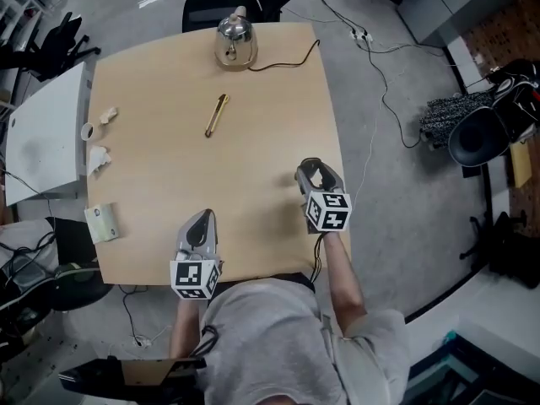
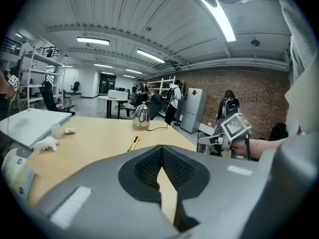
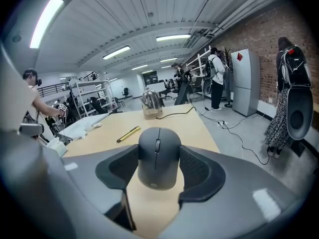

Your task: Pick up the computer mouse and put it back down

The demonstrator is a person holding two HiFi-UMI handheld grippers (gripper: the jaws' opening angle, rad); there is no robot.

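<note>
A dark grey computer mouse sits between the jaws of my right gripper, and both pads press on its sides. In the head view this gripper is over the wooden table's right edge, with the mouse barely showing between its fingers. Whether the mouse touches the tabletop I cannot tell. My left gripper is shut with nothing in it, its pad tips meeting. It hovers near the table's front edge.
A steel kettle with a black cord stands at the far edge. A yellow utility knife lies mid-table. A small cup, crumpled tissue and a packet line the left edge. Cables run across the floor on the right.
</note>
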